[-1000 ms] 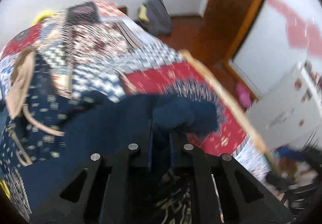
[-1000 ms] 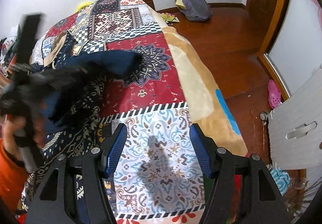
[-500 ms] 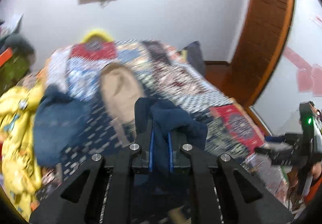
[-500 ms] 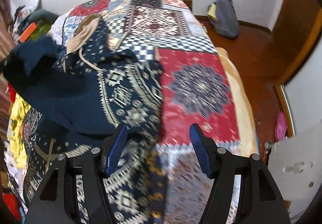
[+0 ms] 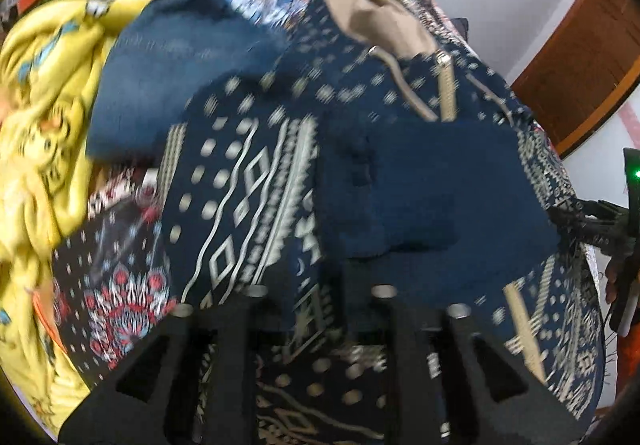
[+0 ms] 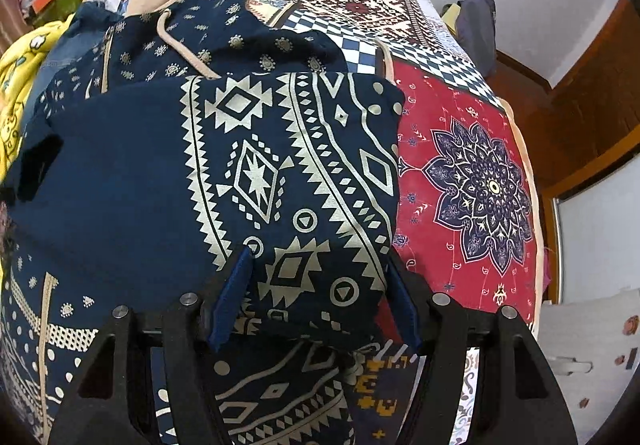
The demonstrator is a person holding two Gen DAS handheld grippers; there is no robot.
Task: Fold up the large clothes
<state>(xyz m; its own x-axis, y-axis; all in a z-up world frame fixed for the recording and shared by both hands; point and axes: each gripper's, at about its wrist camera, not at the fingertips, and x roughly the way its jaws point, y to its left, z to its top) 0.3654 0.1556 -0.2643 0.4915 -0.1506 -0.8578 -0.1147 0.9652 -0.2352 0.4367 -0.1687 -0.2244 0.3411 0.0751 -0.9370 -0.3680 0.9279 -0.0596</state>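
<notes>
patchwork bedspread (image 6: 460, 133) | yellow garment (image 5: 36, 117) left | grey bag (image 6: 474, 21) on wooden floor (image 6: 532, 101)

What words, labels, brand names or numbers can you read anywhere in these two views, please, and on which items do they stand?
None can be read.
Navy hoodie: cream geometric patterns only, no lettering.
Patchwork bedspread: floral and checker motifs, no text.
Yellow garment: printed figures, too blurred to tell whether any are letters.
Left gripper and right gripper: no readable markings.

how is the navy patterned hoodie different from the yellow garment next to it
The navy hoodie carries cream geometric prints and a tan-lined hood; the yellow garment has small cartoon-like prints. The hoodie lies spread mid-bed, one panel folded over; the yellow garment sits crumpled at the bed's side. Both rest on the patchwork bedspread.
</notes>
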